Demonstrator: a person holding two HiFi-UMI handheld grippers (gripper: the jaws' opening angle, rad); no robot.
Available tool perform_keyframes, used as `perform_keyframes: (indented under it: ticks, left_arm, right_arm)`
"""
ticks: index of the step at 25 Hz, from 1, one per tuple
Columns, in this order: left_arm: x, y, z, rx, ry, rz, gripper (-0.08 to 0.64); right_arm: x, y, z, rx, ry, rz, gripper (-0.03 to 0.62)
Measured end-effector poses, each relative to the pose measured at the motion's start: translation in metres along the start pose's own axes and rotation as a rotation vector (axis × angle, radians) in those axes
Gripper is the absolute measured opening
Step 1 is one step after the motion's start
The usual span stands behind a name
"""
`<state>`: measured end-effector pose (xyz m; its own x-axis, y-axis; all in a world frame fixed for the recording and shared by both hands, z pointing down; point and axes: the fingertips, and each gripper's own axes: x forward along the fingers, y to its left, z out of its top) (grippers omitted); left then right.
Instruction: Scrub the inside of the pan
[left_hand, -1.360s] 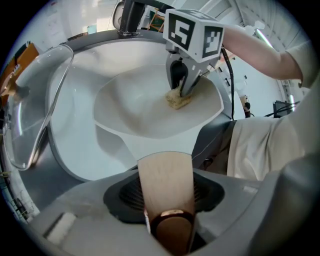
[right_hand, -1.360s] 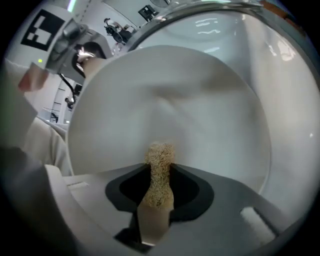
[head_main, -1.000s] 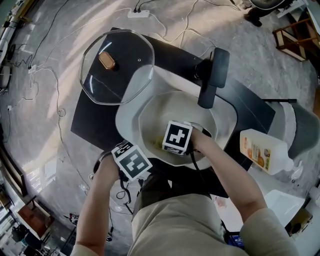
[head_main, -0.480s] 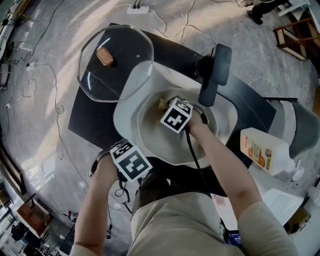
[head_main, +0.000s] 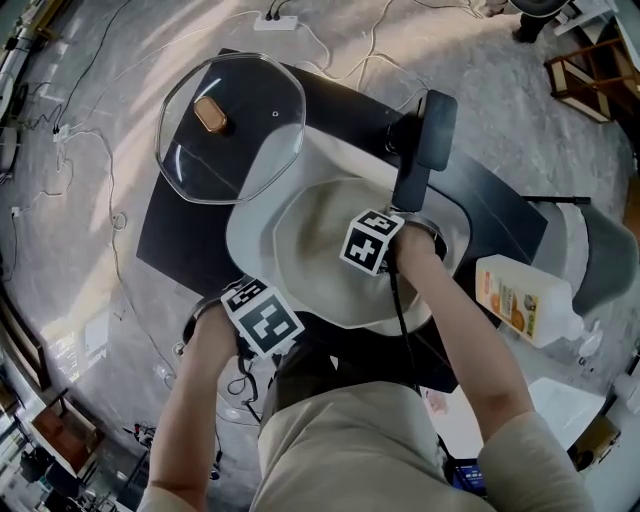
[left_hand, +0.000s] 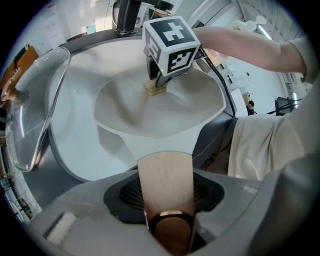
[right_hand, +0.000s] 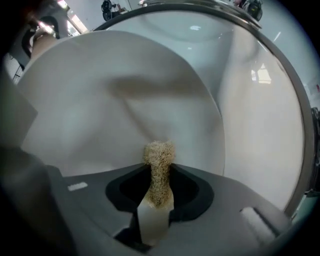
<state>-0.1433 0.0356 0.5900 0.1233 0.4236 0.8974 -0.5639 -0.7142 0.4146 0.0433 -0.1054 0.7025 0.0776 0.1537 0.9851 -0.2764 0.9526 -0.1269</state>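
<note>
A cream-white pan (head_main: 320, 270) sits in a white basin (head_main: 255, 225). Its wooden handle (left_hand: 165, 180) runs toward me, and my left gripper (left_hand: 167, 212) is shut on it; its marker cube shows at the pan's near left (head_main: 263, 318). My right gripper (head_main: 372, 242) is inside the pan at its right side, pointing down. It is shut on a tan fibrous scrubber (right_hand: 159, 160), whose tip presses on the pan's inner wall (right_hand: 115, 100). From the left gripper view the scrubber (left_hand: 156, 88) touches the pan floor under the right gripper (left_hand: 160, 82).
A glass lid (head_main: 230, 125) with a wooden knob lies at the upper left on a black mat (head_main: 175, 240). A black post (head_main: 425, 150) stands at the basin's far rim. A detergent bottle (head_main: 520, 300) lies to the right. Cables run over the floor.
My right gripper has carried the scrubber from the pan's near middle to its far side, then across to the right. The left gripper has stayed on the handle.
</note>
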Motion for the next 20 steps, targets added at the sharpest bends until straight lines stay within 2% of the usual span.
perform_keyframes:
  ticks: [3,6,10,12,17,20]
  left_arm:
    - [0.0,0.0,0.0,-0.004,0.002,-0.002,0.207]
    - [0.001,-0.001,0.001,-0.006,-0.001,-0.003,0.207]
    - [0.0,-0.001,0.001,-0.011,-0.003,-0.001,0.207]
    - [-0.001,-0.001,0.002,-0.014,-0.004,0.002,0.207]
    - [-0.003,-0.003,0.003,-0.03,0.002,0.026,0.206]
    - [-0.002,-0.007,0.001,-0.051,0.003,0.025,0.206]
  right_arm:
    - [-0.012,0.027,-0.023,-0.02,0.076,0.115,0.117]
    - [-0.029,0.063,-0.034,-0.021,0.082,0.289,0.117]
    - [-0.055,0.11,-0.019,-0.035,-0.022,0.526,0.117]
    - [-0.062,0.128,0.001,-0.035,-0.096,0.606,0.117]
    - [-0.06,0.132,0.048,-0.015,-0.24,0.596,0.117]
    - [-0.06,0.123,0.079,0.033,-0.378,0.585,0.118]
